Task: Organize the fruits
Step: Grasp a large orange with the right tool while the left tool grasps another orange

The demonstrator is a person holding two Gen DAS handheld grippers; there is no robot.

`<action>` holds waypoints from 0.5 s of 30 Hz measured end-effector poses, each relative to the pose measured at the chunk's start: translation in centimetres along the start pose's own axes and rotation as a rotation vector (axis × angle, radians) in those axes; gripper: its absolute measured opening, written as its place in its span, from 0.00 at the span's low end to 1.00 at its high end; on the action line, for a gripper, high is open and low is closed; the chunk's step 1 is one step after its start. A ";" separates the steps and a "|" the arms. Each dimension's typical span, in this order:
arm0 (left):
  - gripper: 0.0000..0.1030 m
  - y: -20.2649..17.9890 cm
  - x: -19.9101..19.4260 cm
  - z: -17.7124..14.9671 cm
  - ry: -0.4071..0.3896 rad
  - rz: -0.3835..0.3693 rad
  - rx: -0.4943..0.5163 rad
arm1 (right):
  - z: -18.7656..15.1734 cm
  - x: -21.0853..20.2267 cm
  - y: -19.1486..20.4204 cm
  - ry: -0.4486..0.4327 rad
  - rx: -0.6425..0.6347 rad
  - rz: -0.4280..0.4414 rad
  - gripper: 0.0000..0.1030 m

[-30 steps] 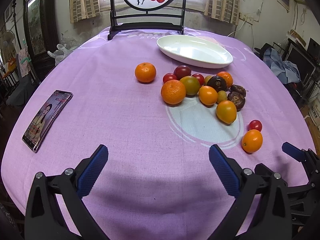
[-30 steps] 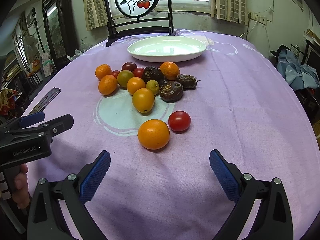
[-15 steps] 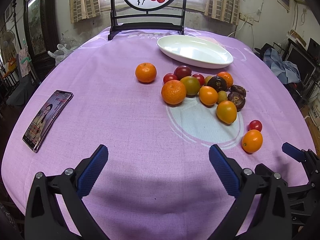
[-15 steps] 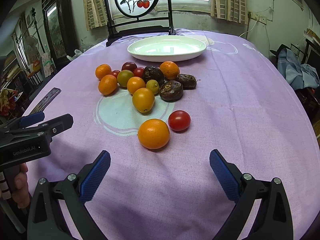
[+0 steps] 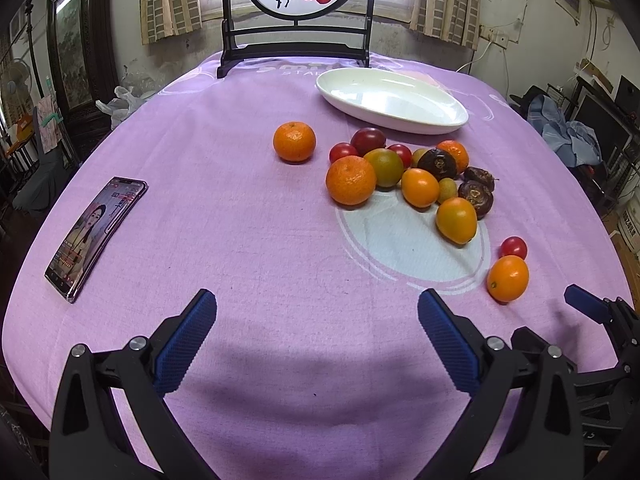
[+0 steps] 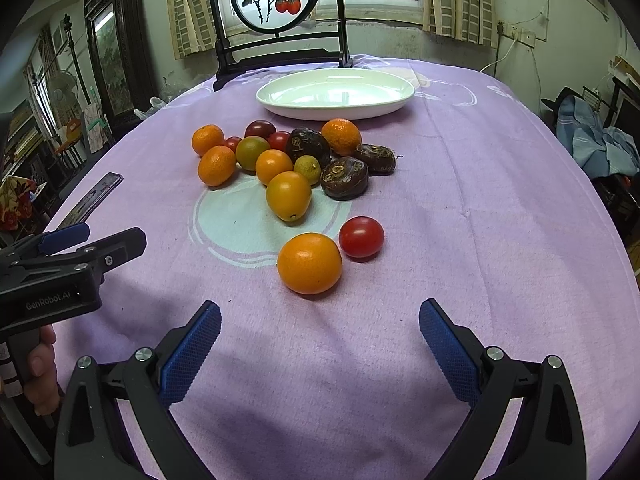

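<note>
Several fruits lie clustered on the purple tablecloth (image 5: pixel 240 240): oranges, red tomatoes, dark wrinkled passion fruits. One orange (image 5: pixel 294 141) sits apart on the left of the pile. The nearest orange (image 6: pixel 310 263) and a red tomato (image 6: pixel 361 237) lie just beyond my right gripper (image 6: pixel 320 332), which stands open and empty. An empty white oval plate (image 6: pixel 336 94) rests behind the pile. My left gripper (image 5: pixel 316 328) is open over bare cloth, well short of the fruit. From the left wrist, the plate (image 5: pixel 392 100) sits far right.
A smartphone (image 5: pixel 94 236) with a lit screen lies at the table's left edge. A dark wooden screen stand (image 5: pixel 296 40) rises at the far edge. A hand (image 6: pixel 40 368) holds the left gripper's handle at the lower left of the right wrist view.
</note>
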State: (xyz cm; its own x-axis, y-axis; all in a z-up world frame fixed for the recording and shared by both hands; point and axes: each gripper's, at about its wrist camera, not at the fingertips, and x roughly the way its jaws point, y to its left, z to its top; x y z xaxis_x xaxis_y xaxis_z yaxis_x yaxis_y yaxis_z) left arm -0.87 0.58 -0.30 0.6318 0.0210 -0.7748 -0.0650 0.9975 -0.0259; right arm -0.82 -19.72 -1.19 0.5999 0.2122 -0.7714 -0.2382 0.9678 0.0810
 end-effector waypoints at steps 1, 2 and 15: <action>0.96 0.2 0.1 -0.1 0.002 0.000 0.000 | -0.1 0.1 0.0 0.004 0.000 0.007 0.97; 0.96 0.4 0.2 -0.2 0.005 0.001 -0.002 | -0.1 0.2 0.0 0.009 0.001 0.015 0.97; 0.96 3.3 3.6 0.0 0.069 -0.020 -0.040 | 2.2 4.1 1.0 0.119 -0.013 0.057 0.50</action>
State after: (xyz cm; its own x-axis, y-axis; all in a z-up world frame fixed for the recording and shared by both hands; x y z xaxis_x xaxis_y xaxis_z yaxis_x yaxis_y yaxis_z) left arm 1.20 3.93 -3.13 0.5787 -0.0054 -0.8155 -0.0842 0.9942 -0.0663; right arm 3.05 -17.54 -2.90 0.4907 0.2488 -0.8350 -0.2796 0.9526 0.1196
